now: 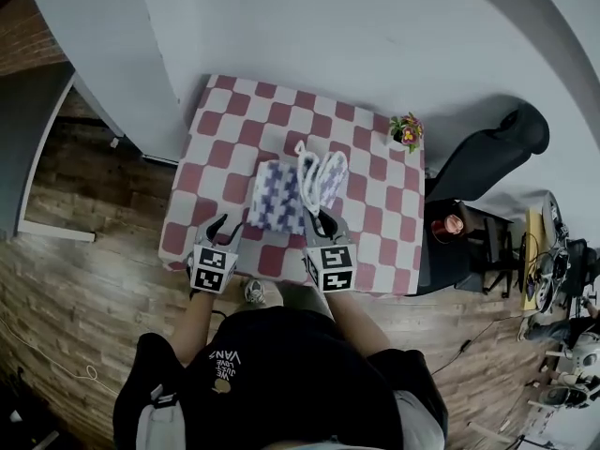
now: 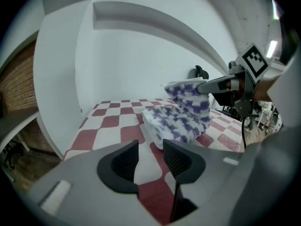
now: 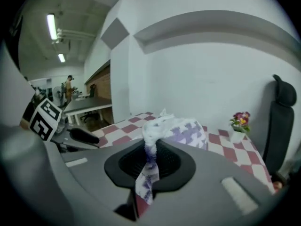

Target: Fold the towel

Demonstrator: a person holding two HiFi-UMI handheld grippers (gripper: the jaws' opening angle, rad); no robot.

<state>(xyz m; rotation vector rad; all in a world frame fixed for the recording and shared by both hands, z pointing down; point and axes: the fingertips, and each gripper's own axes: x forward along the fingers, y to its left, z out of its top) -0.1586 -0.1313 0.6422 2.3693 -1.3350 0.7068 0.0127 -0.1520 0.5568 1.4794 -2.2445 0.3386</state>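
A white towel with a purple pattern (image 1: 278,198) lies on the red-and-white checked table (image 1: 370,237). My right gripper (image 1: 322,219) is shut on a bunched edge of the towel (image 3: 149,171) and holds it above the table, so a fold (image 1: 320,174) hangs in the air over the towel's right side. In the left gripper view that raised part of the towel (image 2: 188,95) hangs from the right gripper (image 2: 214,85). My left gripper (image 1: 219,227) hovers open over the table's near left edge. Nothing is between its fingers (image 2: 178,160), and the towel (image 2: 176,124) lies just beyond them.
A small pot of flowers (image 1: 407,131) stands at the table's far right corner, also in the right gripper view (image 3: 239,125). A black chair (image 1: 489,154) is right of the table, with a side stand bearing a red cup (image 1: 448,225). A white wall (image 1: 356,26) runs behind.
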